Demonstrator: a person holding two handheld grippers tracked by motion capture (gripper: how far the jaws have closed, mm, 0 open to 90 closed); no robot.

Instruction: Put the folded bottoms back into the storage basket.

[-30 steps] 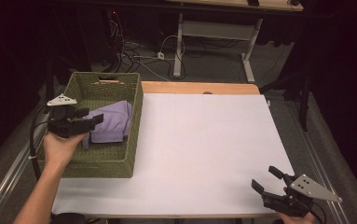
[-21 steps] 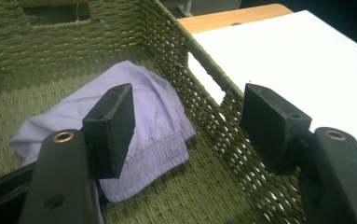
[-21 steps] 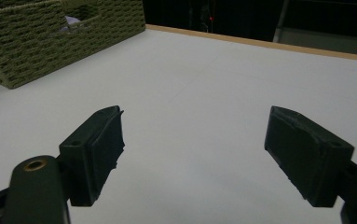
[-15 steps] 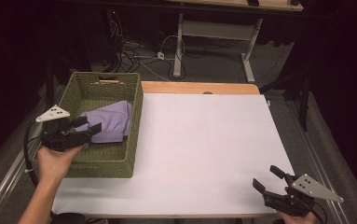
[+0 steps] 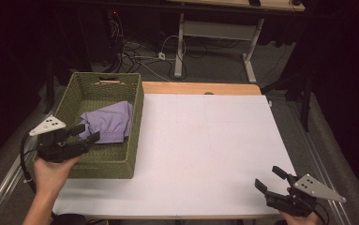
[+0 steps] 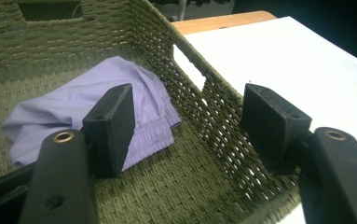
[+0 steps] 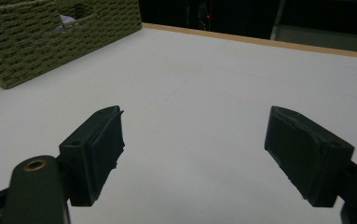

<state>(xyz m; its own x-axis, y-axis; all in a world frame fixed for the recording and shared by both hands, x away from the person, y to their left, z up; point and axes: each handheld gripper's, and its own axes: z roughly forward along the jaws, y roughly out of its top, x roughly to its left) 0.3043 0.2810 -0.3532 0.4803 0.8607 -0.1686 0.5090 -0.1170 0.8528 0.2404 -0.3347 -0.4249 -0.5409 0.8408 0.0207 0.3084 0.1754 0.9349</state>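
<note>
Crumpled lilac cloth [image 5: 108, 123] lies inside the woven green basket [image 5: 135, 117], at 9 o'clock on the white worktop [image 5: 205, 140]; its far edge is hidden. Left gripper [image 5: 86, 133] jaws open, empty, over the basket's near wall. Right gripper [image 5: 270, 179], 5 o'clock, jaws open, partly cut off.

In the left gripper view the basket [image 6: 199, 140] is cut off at the top, left and bottom edges, and the left gripper [image 6: 188, 128] has one jaw covering part of the cloth [image 6: 87, 100] behind it. In the right gripper view, well beyond the right gripper [image 7: 192, 156], the basket wall hides the cloth except a sliver through a handle hole.
</note>
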